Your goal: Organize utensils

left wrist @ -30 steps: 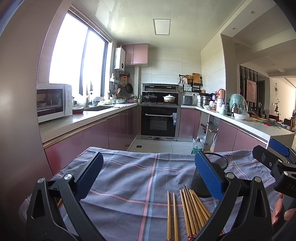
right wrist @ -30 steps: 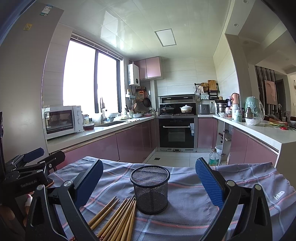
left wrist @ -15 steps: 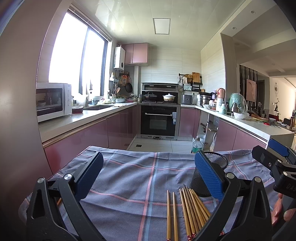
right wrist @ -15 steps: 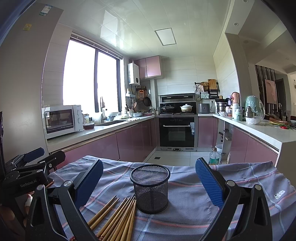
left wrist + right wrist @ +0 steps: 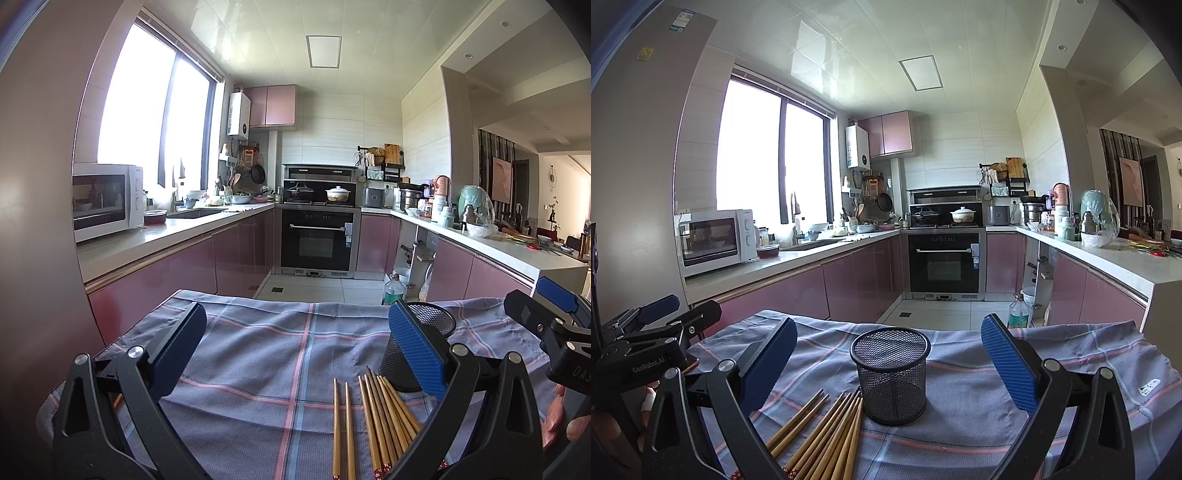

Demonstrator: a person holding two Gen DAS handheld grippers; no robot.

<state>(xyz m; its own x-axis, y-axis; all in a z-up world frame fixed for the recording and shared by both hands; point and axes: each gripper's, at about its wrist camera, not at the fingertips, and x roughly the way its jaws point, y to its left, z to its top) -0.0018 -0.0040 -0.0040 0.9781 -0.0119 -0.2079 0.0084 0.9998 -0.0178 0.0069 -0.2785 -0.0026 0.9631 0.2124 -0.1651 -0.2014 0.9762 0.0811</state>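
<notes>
A black mesh cup (image 5: 891, 374) stands upright on the bench, which is covered by a blue checked cloth (image 5: 964, 387), about in the middle between the left and right edges. The wooden chopsticks (image 5: 827, 435) lie flat in a loose bundle near the front edge, their far tips just beside the cup, perhaps touching it. The left gripper (image 5: 295, 354) hangs over the cloth with fingers spread wide, holding nothing. The right gripper (image 5: 888, 363) is also spread wide and holds nothing.
</notes>
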